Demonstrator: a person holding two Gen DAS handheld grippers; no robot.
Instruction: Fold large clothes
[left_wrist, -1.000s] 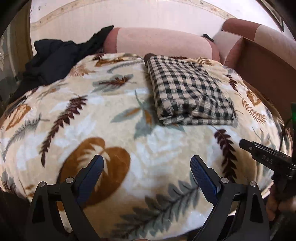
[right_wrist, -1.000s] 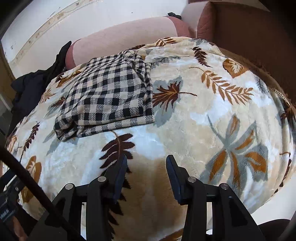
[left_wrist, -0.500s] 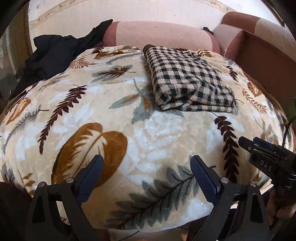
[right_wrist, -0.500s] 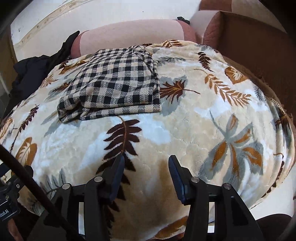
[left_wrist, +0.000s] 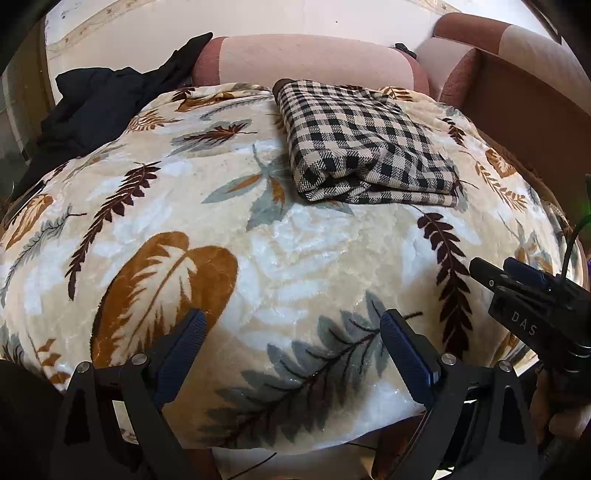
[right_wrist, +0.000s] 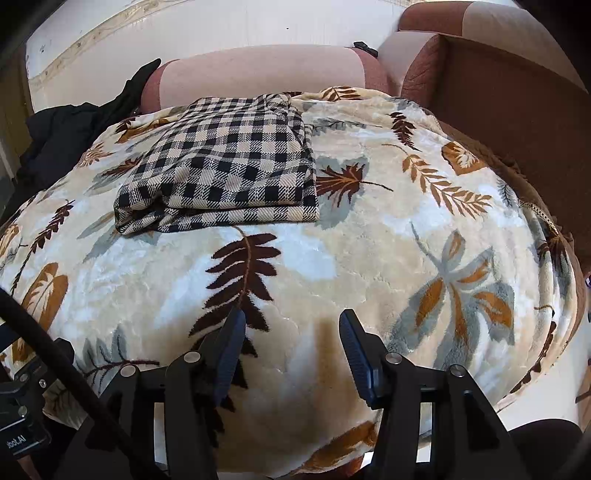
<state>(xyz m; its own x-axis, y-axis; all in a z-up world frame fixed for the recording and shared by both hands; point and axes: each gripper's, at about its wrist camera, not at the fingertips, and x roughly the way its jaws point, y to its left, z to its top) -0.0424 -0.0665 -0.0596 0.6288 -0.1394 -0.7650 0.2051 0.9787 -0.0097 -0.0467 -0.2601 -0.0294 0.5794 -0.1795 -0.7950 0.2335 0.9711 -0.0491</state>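
left gripper (left_wrist: 291, 336): nearest the lens, tongs wide apart, nothing between them. hovers over the near edge of the blanket, clear of any garment.
right gripper (right_wrist: 291, 334): tongs apart and opening, nothing between the pads, only blanket under them. no grip on anything.
right rig, seen from left wrist view: black body (left_wrist: 535, 306) low at the right edge, a bit of the person's hand under it.
blanket (left_wrist: 303, 258): cream plush with brown and grey leaf print, covers the whole work surface. near and middle parts bare of clothes.
checked garment (right_wrist: 229, 173): black and beige check, lies on the far half of the blanket, well apart from both grippers. already a compact rectangle, several layers stacked, fold edge faces the cameras. near left corner (right_wrist: 127, 218) bulges a bit and one layer peeks out, otherwise tidy.
dark clothes (left_wrist: 96, 107): black heap at the far left, off the blanket edge, crumpled, not folded.
bolster (left_wrist: 314, 59): pink and maroon, behind the garment along the wall.
sofa arm (right_wrist: 517, 96): brown, far right.
progress: my read is the checked piece is done or nearly so, both tools off it.
left to do: likely the dark heap, if it is part of the batch; can't tell how many items are in it.
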